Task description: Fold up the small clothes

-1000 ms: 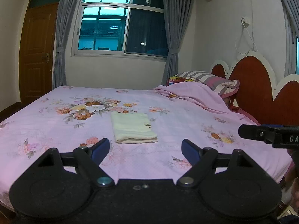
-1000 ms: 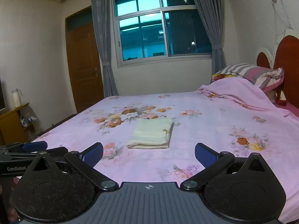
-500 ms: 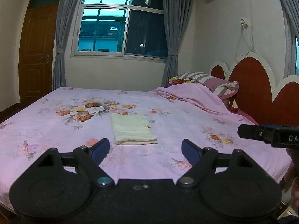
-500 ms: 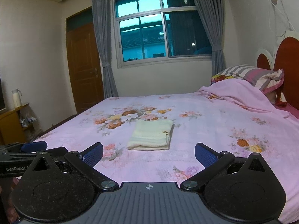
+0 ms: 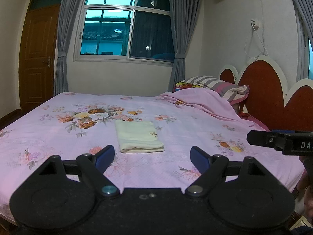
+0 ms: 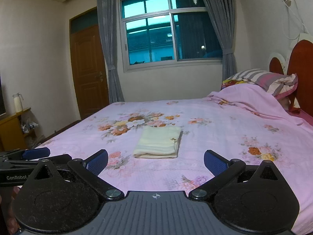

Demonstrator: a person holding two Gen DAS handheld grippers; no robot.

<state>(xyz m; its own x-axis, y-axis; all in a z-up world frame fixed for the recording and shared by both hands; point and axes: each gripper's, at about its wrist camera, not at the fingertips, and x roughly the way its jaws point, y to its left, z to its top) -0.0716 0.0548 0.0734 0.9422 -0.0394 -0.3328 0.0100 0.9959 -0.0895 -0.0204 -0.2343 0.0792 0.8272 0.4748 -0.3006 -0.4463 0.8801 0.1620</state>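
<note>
A pale yellow garment (image 5: 138, 136) lies folded into a neat rectangle on the pink floral bedsheet (image 5: 58, 137); it also shows in the right wrist view (image 6: 159, 142). My left gripper (image 5: 151, 156) is open and empty, held back from the garment above the bed's near edge. My right gripper (image 6: 156, 163) is open and empty too, also short of the garment. Each gripper shows at the edge of the other's view: the right one (image 5: 279, 140) and the left one (image 6: 29, 156).
A bunched pink quilt (image 5: 197, 101) and striped pillows (image 5: 217, 84) lie at the headboard (image 5: 262, 96) on the right. A wooden door (image 6: 88, 68), a window (image 5: 127, 27) with grey curtains and a side cabinet (image 6: 11, 125) with a flask stand beyond the bed.
Both grippers have drifted back and up very slightly; the folded garment has not moved and both grippers stay open.
</note>
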